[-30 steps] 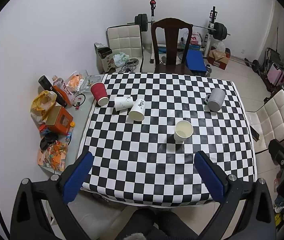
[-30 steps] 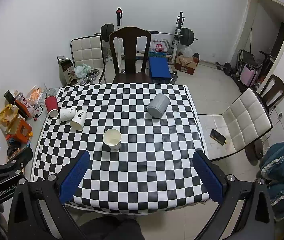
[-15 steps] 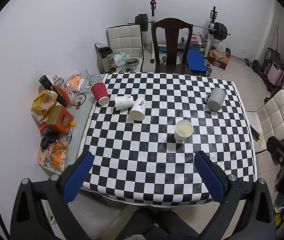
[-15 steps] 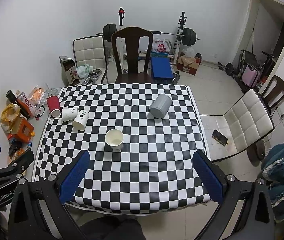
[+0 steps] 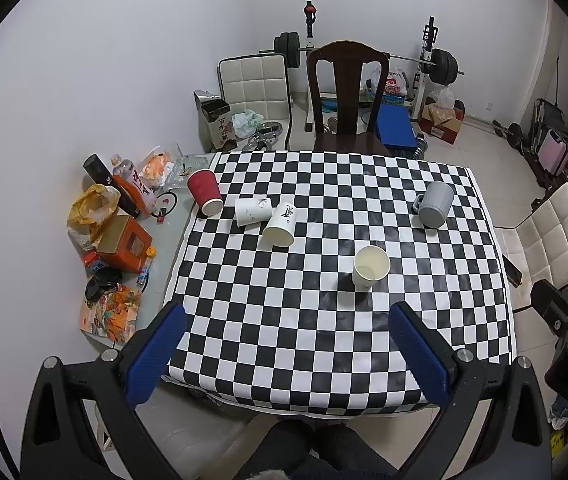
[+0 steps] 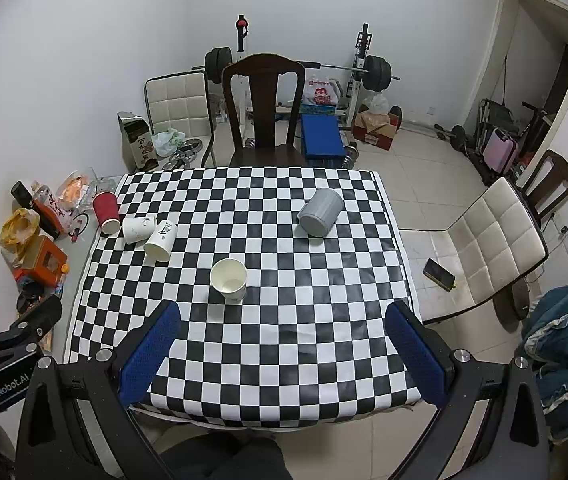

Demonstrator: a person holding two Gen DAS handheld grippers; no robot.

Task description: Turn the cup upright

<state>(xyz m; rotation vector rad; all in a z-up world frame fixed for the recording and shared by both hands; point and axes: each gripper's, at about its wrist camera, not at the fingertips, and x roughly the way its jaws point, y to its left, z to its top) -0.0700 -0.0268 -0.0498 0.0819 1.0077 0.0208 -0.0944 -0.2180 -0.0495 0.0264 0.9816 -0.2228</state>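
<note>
Right wrist: grey mug (image 6: 320, 213) on its side, well beyond spread tongs (image 6: 281, 350).

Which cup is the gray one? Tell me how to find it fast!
Look at the checkered table and go to its far right side, toward the white padded chair. The gray mug sits there alone, upside down. It is the only gray cup and the only one with a handle; the others are paper.
</note>
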